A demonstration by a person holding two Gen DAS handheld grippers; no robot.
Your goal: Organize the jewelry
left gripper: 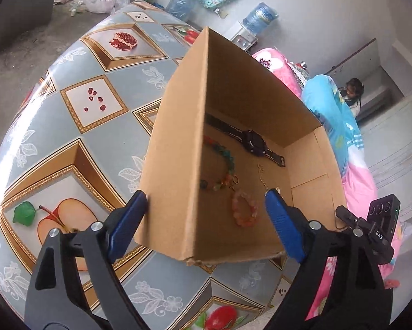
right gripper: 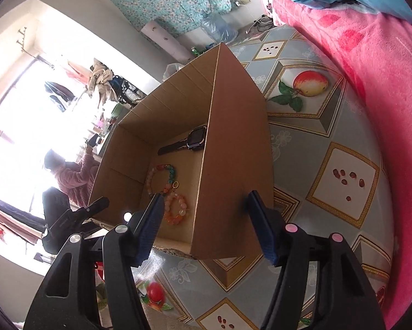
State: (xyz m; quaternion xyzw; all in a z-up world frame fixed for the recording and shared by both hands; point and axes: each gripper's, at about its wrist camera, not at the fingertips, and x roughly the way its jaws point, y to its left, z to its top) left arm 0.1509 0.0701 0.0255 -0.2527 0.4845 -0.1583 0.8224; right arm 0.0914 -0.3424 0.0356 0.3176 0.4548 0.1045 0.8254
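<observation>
An open cardboard box stands on the fruit-patterned tablecloth. Inside lie a black watch, a multicolour bead bracelet, a pink bead bracelet and a thin gold chain. My left gripper straddles one side wall, jaws wide apart, one finger outside and the other over the box floor. My right gripper straddles the opposite wall the same way, its pads off the cardboard. Neither holds anything.
A pink blanket and a blue quilt lie piled against the table's edge. Water bottles stand by the far wall. One person sits in the background; another person sits by the bright window.
</observation>
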